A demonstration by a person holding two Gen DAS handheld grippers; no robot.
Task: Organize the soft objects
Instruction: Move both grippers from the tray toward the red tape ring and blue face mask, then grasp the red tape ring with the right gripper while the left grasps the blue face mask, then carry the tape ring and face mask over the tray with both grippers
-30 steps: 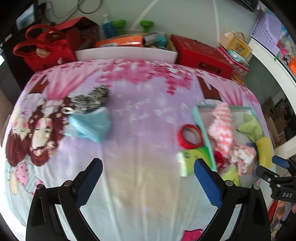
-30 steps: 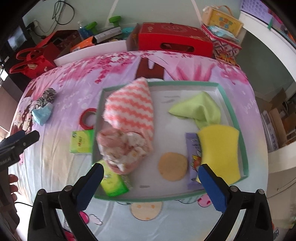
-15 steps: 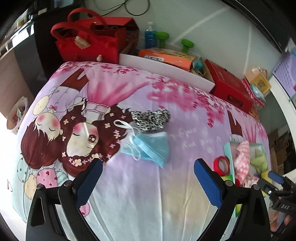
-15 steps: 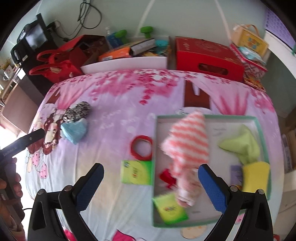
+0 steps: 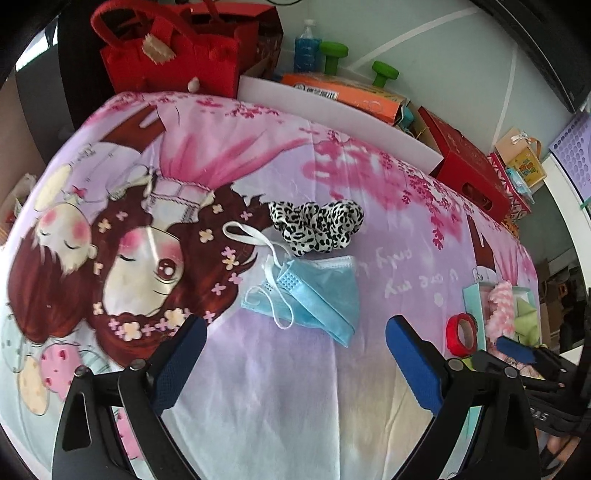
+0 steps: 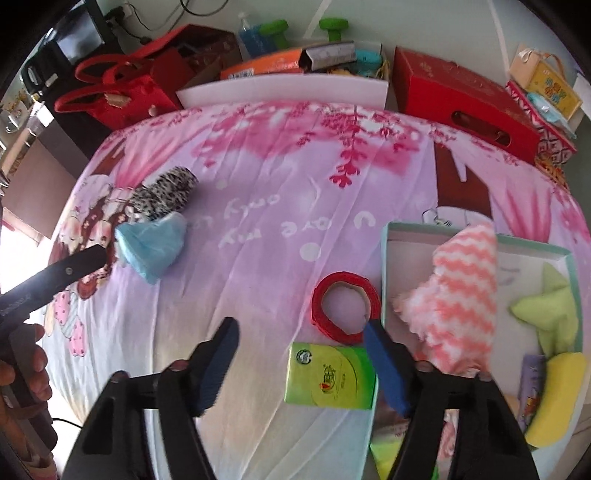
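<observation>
Crinkled nonwoven mask (image 5: 314, 299), fuzzy scrunchie (image 5: 317, 225)

Ahead of me lies a bed (image 5: 280, 387) under a pink and lilac cartoon sheet. At twelve o'clock a pale green wall (image 6: 424, 22) rises behind it, red bags (image 5: 173, 55) and boxes (image 6: 461, 96) crowding its foot. Bright daylight spills in at nine o'clock.

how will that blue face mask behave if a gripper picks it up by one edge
The blue face mask lies crumpled and folded on the bedsheet, so it would probably droop rather than hold its shape. Its thin pleated fabric suggests it is very light. The loose white ear loops would likely dangle and might snag the leopard-print scrunchie beside it.
</observation>
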